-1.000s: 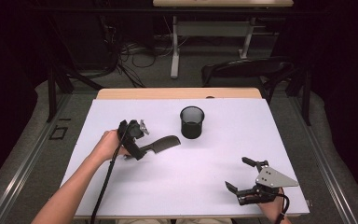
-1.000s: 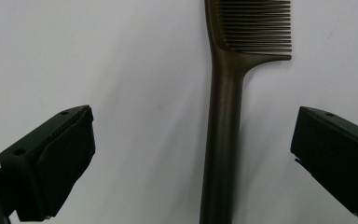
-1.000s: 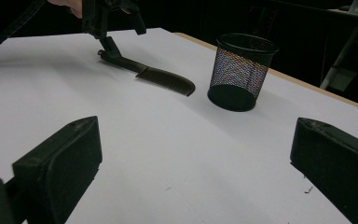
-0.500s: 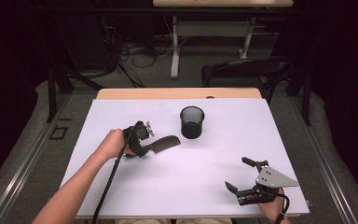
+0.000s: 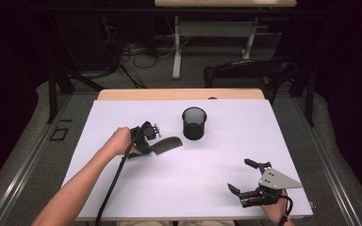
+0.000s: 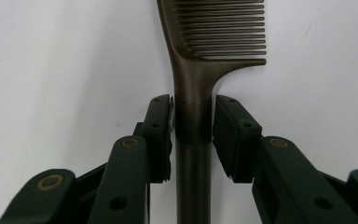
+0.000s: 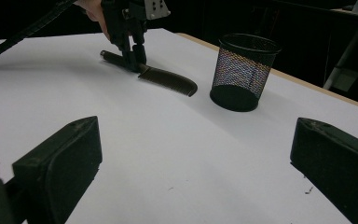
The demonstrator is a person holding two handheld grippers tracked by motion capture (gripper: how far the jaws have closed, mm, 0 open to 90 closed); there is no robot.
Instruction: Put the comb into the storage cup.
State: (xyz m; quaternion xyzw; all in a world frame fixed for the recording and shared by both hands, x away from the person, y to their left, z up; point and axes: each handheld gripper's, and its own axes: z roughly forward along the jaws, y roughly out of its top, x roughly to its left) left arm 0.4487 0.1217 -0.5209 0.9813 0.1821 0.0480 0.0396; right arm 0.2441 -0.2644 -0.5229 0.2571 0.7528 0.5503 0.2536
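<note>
A dark comb [image 5: 168, 143] lies flat on the white table [image 5: 207, 188], its teeth toward the mesh cup. My left gripper [image 5: 152, 148] points down on its handle. In the left gripper view the jaws have just been closing, and both pads now touch the sides of the comb [image 6: 193, 79] handle, with the left gripper [image 6: 193, 101] midway along it. My right gripper [image 5: 239, 175] rests at the table's near right corner, jaws wide and empty. From the right gripper [image 7: 196, 158] view, the comb [image 7: 168, 80] and the left gripper [image 7: 135, 57] stand farther off.
A black mesh cup [image 5: 194, 123] stands upright just right of the comb, also seen as the mesh cup [image 7: 244, 70]. A wooden strip [image 5: 179, 94] edges the table's far side. A dark chair [image 5: 245, 70] stands beyond it.
The left hand has slid right along the table toward the comb, and its jaws have narrowed around the handle. The right gripper has stayed put.
</note>
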